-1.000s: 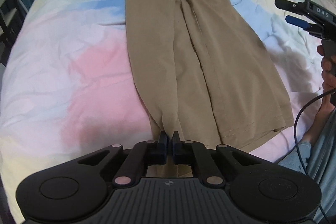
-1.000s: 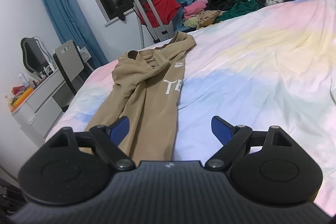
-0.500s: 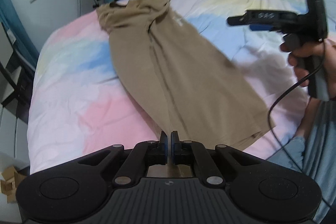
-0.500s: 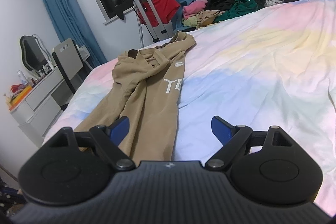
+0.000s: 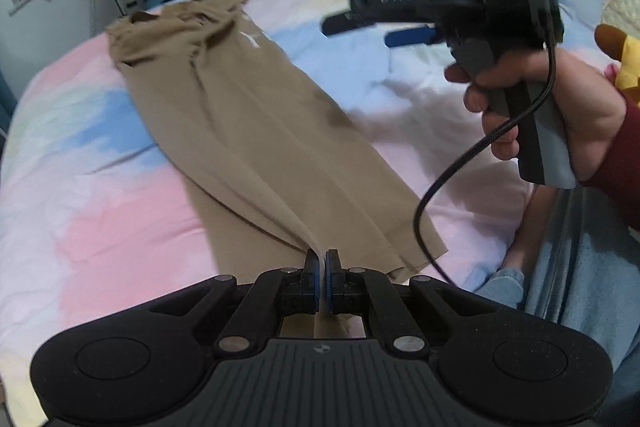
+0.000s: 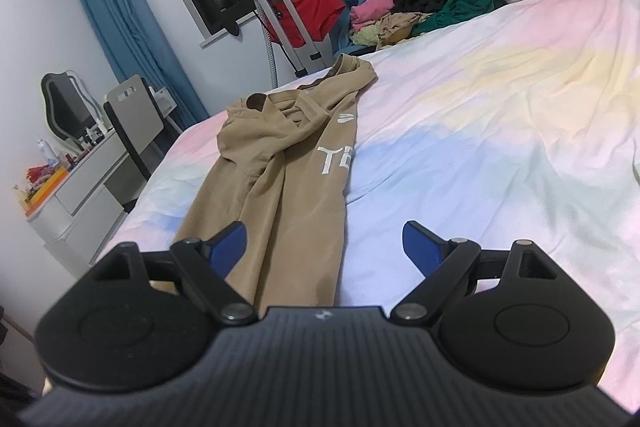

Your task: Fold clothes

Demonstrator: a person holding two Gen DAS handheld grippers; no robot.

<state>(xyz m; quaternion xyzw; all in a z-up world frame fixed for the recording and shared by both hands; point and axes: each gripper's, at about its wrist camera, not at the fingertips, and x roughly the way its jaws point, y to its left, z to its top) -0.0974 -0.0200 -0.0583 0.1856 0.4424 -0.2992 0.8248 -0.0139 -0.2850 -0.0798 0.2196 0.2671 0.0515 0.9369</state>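
Left claw [image 5: 321, 263], clamped on the tan shirt's [image 5: 256, 115] hem, has swung it rightward off the bed [image 5: 100, 211], starting a lengthwise fold. Right claw [image 6: 322, 243] has stayed wide open, holding nothing, above that shirt [image 6: 280, 163].

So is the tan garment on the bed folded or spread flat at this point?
Partly folded: the tan garment lies lengthwise as a narrow strip, sides turned in. The left gripper pinches its near hem, lifting it off the bed.
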